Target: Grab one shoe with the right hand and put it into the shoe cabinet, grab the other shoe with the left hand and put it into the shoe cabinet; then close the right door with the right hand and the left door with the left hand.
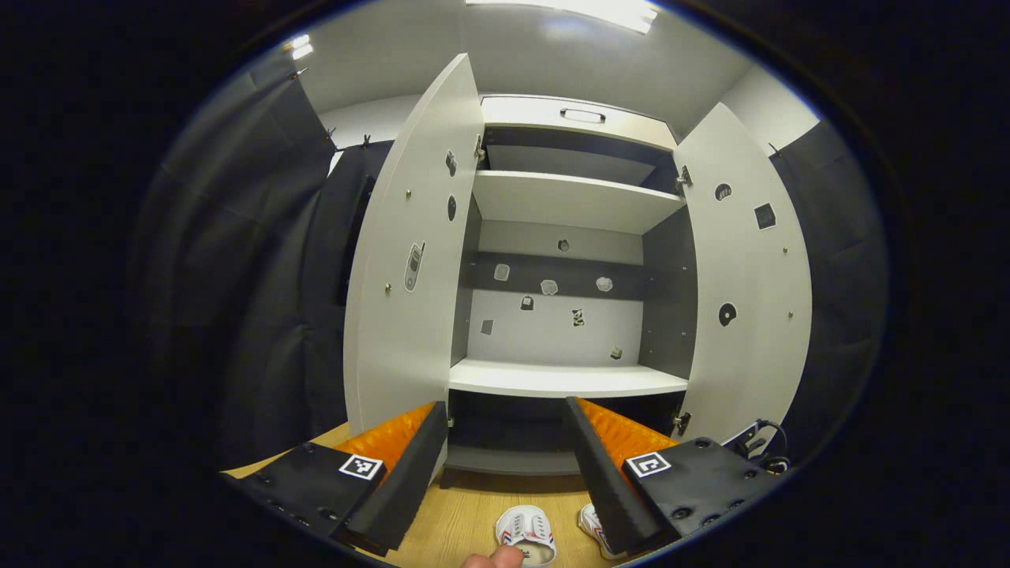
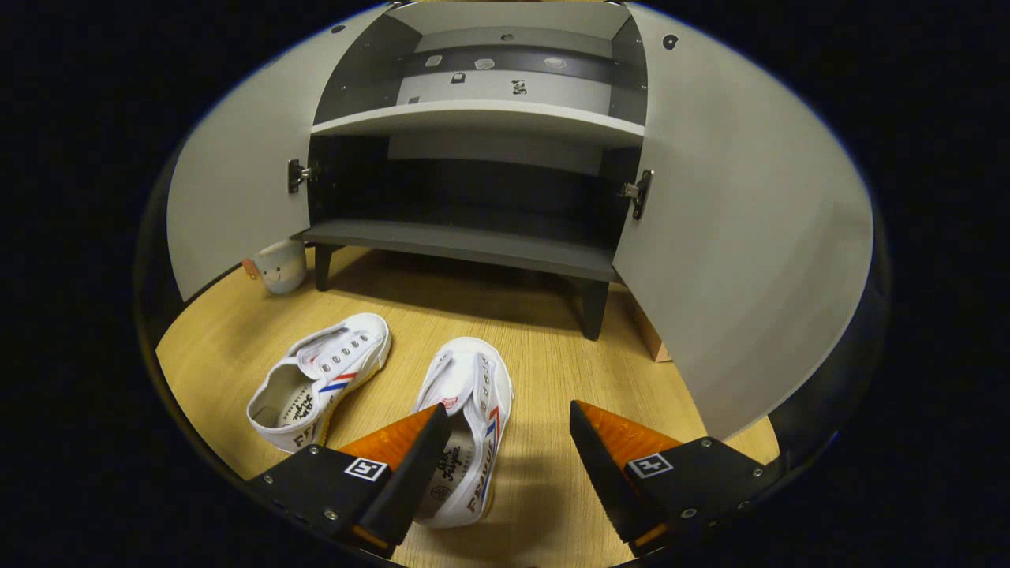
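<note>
Two white sneakers lie on the wooden floor before the open shoe cabinet [image 2: 465,244]. In the right gripper view, my right gripper [image 2: 509,422] is open just above the right shoe [image 2: 469,394], whose heel lies by the left finger; the left shoe [image 2: 327,371] sits apart to the left. My left gripper [image 1: 505,414] is open and held high, facing the cabinet's middle shelf [image 1: 564,379], with the two shoes [image 1: 527,530] far below. Both doors, the left door [image 1: 406,260] and the right door [image 1: 750,268], stand wide open.
A small pale cup [image 2: 278,267] stands on the floor under the left door. A brown block [image 2: 651,335] sits by the cabinet's right leg. A cable [image 1: 769,446] hangs beside the right door. A fingertip [image 1: 493,558] shows at the bottom of the left gripper view.
</note>
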Tool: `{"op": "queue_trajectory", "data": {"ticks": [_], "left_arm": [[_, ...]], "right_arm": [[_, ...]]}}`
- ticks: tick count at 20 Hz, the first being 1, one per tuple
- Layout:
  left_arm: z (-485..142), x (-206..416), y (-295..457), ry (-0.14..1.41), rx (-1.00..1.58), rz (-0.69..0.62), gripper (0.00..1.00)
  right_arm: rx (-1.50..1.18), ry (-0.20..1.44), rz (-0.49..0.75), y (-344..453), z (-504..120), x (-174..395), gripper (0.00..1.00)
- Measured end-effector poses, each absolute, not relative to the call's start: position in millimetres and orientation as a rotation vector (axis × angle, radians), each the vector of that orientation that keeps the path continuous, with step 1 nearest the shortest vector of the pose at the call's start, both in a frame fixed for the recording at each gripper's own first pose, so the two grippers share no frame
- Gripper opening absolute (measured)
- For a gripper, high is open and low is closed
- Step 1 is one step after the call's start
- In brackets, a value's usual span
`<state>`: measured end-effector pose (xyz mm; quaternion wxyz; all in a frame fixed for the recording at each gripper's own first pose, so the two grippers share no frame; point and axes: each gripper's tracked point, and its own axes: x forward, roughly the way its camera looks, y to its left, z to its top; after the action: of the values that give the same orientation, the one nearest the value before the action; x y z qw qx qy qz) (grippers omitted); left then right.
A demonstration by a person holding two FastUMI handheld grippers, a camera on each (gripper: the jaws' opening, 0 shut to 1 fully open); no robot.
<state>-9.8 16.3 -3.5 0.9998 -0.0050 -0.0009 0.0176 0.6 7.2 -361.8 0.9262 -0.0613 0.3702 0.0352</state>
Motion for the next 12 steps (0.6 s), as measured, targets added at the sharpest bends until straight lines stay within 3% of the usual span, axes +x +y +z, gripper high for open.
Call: {"op": "queue_trajectory", "data": {"ticks": [7, 12], "left_arm": [[-5, -11, 19, 0.007, 0.001, 0.042, 0.96], [-5, -10, 16, 0.011, 0.001, 0.038, 0.96]], "right_arm": [[-0.174, 0.842, 0.153, 12, -390, -6, 0.94], [-0.191, 0.849, 0.128, -3, -396, -4, 0.93]]}}
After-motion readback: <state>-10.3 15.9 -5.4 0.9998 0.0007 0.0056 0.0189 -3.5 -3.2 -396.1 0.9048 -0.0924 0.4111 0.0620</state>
